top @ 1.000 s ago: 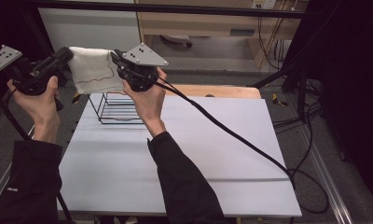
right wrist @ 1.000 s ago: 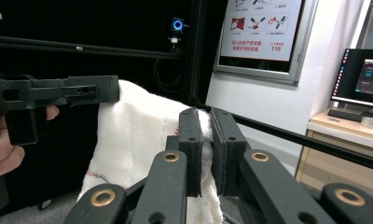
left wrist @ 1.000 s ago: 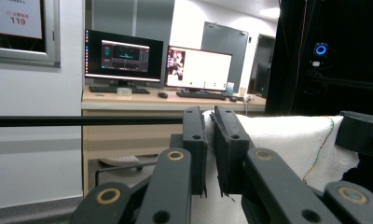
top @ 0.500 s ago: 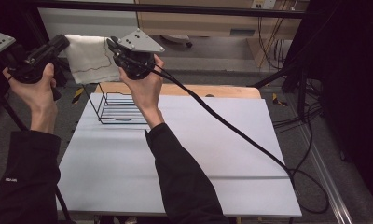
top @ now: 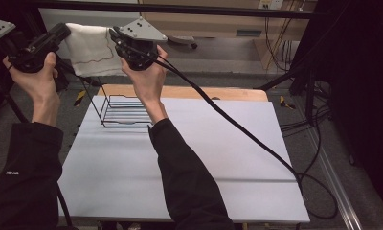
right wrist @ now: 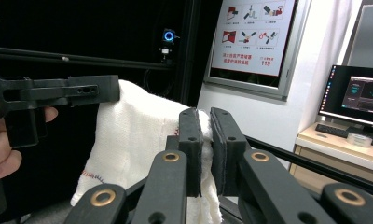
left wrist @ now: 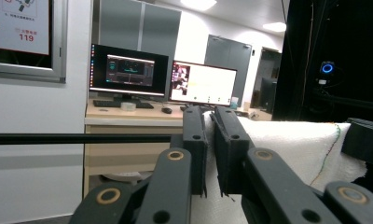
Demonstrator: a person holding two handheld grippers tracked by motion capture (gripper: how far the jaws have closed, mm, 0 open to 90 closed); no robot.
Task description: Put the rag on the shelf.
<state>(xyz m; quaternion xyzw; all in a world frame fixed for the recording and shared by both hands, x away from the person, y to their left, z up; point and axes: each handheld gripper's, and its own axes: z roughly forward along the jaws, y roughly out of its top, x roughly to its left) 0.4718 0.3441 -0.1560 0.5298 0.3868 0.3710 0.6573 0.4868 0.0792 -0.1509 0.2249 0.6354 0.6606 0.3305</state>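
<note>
White cloth (top: 90, 49) stretched in the air above and beyond the wire basket (top: 125, 111), well clear of its rim. Held at the two upper corners: left gripper (top: 60, 34) clamped on the corner left of the basket, right gripper (top: 114, 37) clamped on the corner above the basket's middle. Hanging slack between them, with a red stitched line along the hem.

From the left gripper view, jaws pinched tight on the cloth (left wrist: 287, 149), fabric bunched between the pads. From the right gripper view, same grip on the cloth (right wrist: 128, 140), left gripper (right wrist: 105, 93) seen across at the far corner.

Basket empty-looking, standing on the white table (top: 204, 158) near its far left corner, just left of the right forearm.
</note>
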